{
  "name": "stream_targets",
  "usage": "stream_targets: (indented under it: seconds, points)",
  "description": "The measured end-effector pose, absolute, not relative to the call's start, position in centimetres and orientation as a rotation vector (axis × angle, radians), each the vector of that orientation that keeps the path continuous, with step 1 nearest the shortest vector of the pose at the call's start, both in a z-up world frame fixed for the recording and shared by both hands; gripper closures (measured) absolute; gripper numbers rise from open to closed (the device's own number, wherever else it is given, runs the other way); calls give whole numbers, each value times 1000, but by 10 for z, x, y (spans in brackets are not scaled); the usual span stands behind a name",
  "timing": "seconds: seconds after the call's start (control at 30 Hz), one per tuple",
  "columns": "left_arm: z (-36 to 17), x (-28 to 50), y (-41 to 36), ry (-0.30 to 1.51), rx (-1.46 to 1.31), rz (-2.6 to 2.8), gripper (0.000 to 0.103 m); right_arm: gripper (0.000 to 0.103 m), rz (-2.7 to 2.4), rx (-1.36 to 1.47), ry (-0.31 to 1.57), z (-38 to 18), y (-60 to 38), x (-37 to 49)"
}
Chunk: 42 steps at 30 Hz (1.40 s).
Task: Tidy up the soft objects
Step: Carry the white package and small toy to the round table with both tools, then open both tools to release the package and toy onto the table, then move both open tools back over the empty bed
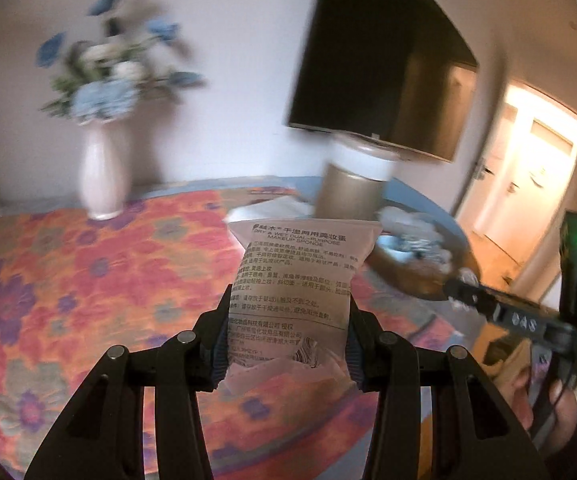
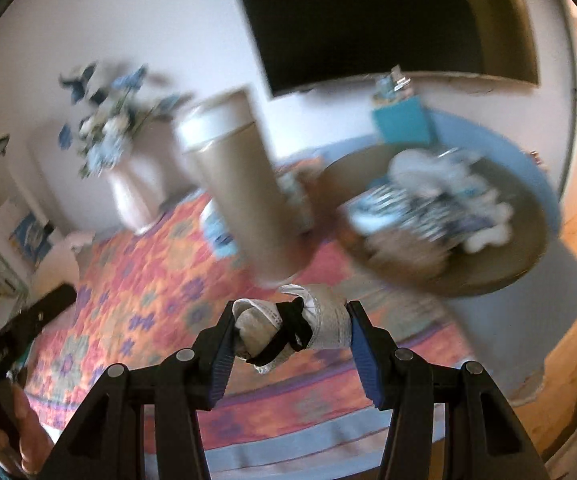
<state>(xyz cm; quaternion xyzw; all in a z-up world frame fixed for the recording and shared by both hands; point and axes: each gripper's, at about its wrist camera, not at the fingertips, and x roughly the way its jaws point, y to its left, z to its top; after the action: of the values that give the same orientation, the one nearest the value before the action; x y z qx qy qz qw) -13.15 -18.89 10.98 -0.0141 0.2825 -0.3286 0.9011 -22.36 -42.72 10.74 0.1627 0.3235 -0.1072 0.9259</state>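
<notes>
My left gripper (image 1: 288,304) is shut on a pale makeup sponge packet (image 1: 300,276) with printed text, held upright above the flowered tablecloth (image 1: 88,280). My right gripper (image 2: 290,320) is shut on a rolled white lace fabric bundle (image 2: 288,328) tied with a black band, held above the table. The right gripper also shows in the left wrist view (image 1: 464,290) near a round brown tray (image 1: 420,276). The tray (image 2: 508,256) holds several soft white and patterned items (image 2: 428,204).
A tall tan canister with a white band (image 2: 240,184) stands next to the tray. A white vase of blue flowers (image 1: 102,168) stands at the back left. A dark screen (image 1: 384,56) hangs on the wall. A teal box (image 2: 402,120) sits behind the tray.
</notes>
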Motion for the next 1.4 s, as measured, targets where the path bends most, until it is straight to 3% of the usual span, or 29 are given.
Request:
stream_targets:
  seconds: [0.4,0.77,0.87,0.9,1.0,1.3,1.4]
  points:
    - [125,-120,-358,586,148,-822,60,51,-351,421,581,154,-548,-187]
    - [109,-65,-460,601,215,-690,57,49,-384,572,692,132,-642,-129]
    - [103,-51,-467,649,219,-712,44,34,-391,603,723,125,-660,-128]
    - [101,-49,-468,663,213,-725,33,33,-397,599,733,124,-663,-129]
    - [103,-60,-463,649,172,-789,15,33,-417,588,736,126,-669,-139]
    - [117,-120,-426,576,234,-913,13,31,-391,564,685,142,-641,-187]
    - [122,-140,-383,582,197,-972,13,20,-371,496,668,147,-611,-207]
